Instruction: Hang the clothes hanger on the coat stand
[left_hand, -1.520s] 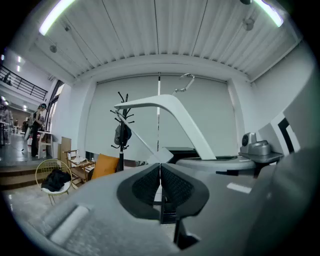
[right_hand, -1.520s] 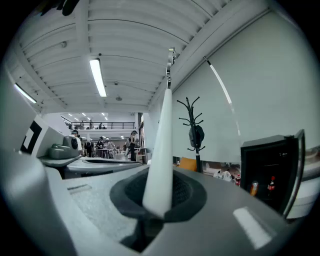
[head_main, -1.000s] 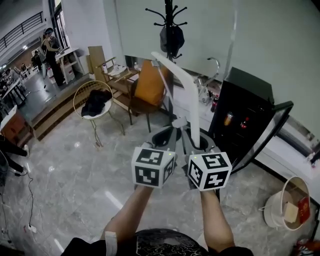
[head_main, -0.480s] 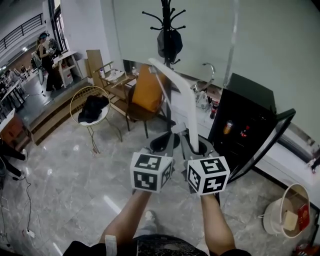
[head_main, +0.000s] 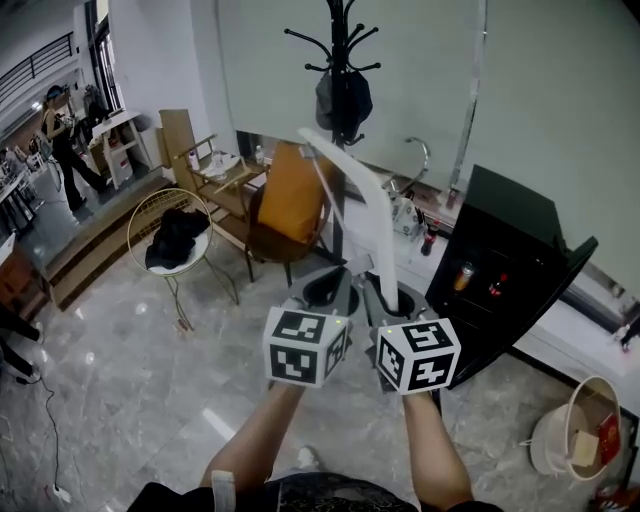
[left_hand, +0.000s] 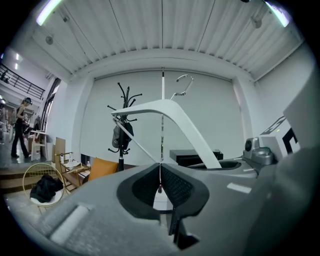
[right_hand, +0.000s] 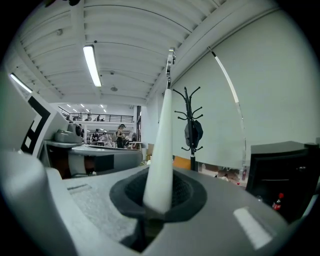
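Two tools abreast, right tool (right_hand: 159, 200) gripping end of white hanger (head_main: 365, 200), left tool (left_hand: 160, 187) pinching its thin bar (left_hand: 140, 144)

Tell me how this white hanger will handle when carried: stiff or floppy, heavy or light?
Probably stiff: the white hanger stands arched though the right gripper grips only one end. Likely light, being slim. Its smooth arm could pivot, so the left gripper on its thin bar probably steadies it.
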